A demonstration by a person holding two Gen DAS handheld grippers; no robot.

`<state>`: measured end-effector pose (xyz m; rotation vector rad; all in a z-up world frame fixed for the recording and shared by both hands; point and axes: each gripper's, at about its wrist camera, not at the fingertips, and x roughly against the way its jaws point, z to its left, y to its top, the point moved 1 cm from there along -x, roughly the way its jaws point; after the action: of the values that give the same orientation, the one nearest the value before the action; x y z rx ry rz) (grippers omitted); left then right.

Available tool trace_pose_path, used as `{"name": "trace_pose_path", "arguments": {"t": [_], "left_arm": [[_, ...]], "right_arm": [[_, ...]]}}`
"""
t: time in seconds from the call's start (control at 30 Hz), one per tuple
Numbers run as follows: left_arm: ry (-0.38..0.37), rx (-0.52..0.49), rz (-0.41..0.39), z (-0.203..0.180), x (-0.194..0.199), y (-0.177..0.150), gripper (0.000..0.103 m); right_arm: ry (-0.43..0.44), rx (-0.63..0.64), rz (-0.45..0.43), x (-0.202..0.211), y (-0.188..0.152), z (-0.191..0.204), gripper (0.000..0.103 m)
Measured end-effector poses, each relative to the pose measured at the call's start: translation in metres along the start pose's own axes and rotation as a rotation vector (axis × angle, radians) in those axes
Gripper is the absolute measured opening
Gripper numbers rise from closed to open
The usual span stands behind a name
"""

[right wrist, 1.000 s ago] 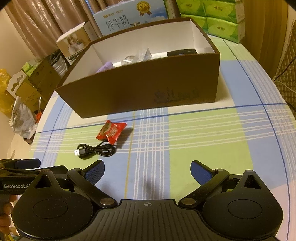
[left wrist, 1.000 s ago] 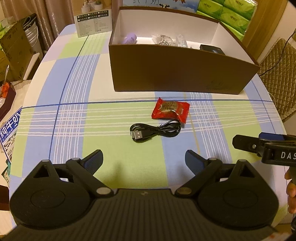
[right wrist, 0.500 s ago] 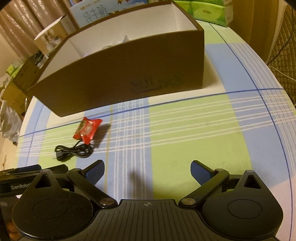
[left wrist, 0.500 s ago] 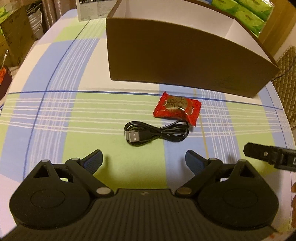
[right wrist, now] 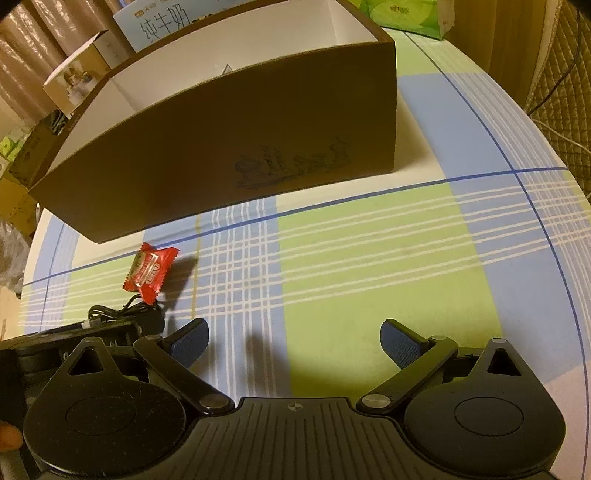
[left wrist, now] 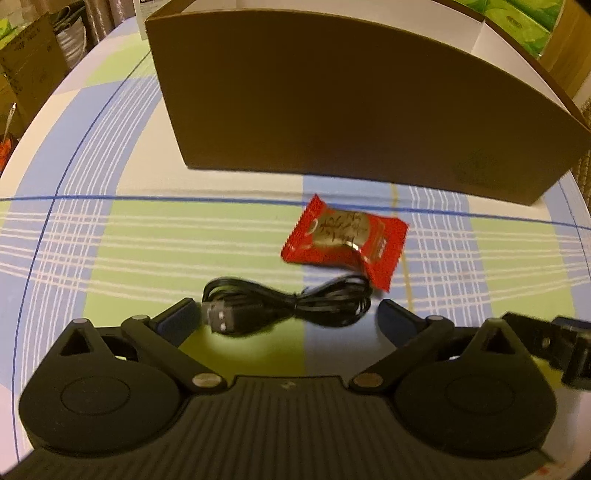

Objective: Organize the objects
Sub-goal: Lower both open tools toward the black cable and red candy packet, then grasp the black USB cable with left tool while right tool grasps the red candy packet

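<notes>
Left gripper [left wrist: 284, 318] is spreading wide, nothing pinched; cable [left wrist: 288, 307] is lying between its fingertips, red packet [left wrist: 343, 240] just beyond. Advice: centre on the bundle, closing slowly. Right gripper [right wrist: 294, 339] is gaping empty.

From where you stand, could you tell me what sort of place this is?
Most likely a home room: a table under a checked tablecloth, curtains behind, and stacked green tissue packs and cartons around it.

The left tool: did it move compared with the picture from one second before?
Yes. The left tool has come down and forward toward the brown box; its open pads, just widened, now flank the black USB cable, not pressing it.
</notes>
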<state>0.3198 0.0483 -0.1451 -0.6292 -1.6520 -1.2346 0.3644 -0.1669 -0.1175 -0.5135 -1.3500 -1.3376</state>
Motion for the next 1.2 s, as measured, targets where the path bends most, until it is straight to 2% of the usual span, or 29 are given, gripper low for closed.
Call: {"name": "trace_pose_path", "arguments": {"t": [0.2, 0.47, 0.63, 0.77, 0.83, 0.87, 0.9, 1.07, 1.13, 1.2], "left_arm": [[0.013, -0.042, -0.038, 0.003, 0.000, -0.001, 0.094], [0.023, -0.054, -0.061, 0.040, 0.009, -0.015, 0.094], [0.055, -0.010, -0.062, 0.070, 0.015, -0.022, 0.094], [0.076, 0.034, -0.051, 0.095, 0.018, -0.020, 0.094], [0.077, 0.046, -0.047, 0.103, 0.019, -0.019, 0.094], [0.081, 0.048, -0.044, 0.106, 0.020, -0.019, 0.094], [0.076, 0.049, -0.043, 0.108, 0.020, -0.018, 0.094], [0.074, 0.034, -0.043, 0.108, 0.017, -0.017, 0.094], [0.071, 0.037, -0.043, 0.109, 0.016, -0.017, 0.094], [0.068, 0.029, -0.042, 0.109, 0.016, -0.017, 0.094]], "right_arm": [[-0.009, 0.007, 0.005, -0.003, 0.001, 0.002, 0.097], [0.014, 0.065, 0.006, -0.009, 0.002, 0.017, 0.097], [0.061, 0.172, -0.017, -0.014, 0.004, 0.042, 0.097], [0.096, 0.335, -0.067, -0.018, 0.010, 0.072, 0.096], [0.121, 0.438, -0.104, -0.020, 0.012, 0.090, 0.091], [0.134, 0.484, -0.108, -0.022, 0.013, 0.097, 0.082], [0.142, 0.533, -0.107, -0.026, 0.014, 0.105, 0.079], [0.121, 0.709, -0.104, -0.049, 0.013, 0.133, 0.076], [0.120, 0.745, -0.092, -0.056, 0.012, 0.139, 0.068], [0.116, 0.775, -0.077, -0.060, 0.009, 0.144, 0.054]]}}
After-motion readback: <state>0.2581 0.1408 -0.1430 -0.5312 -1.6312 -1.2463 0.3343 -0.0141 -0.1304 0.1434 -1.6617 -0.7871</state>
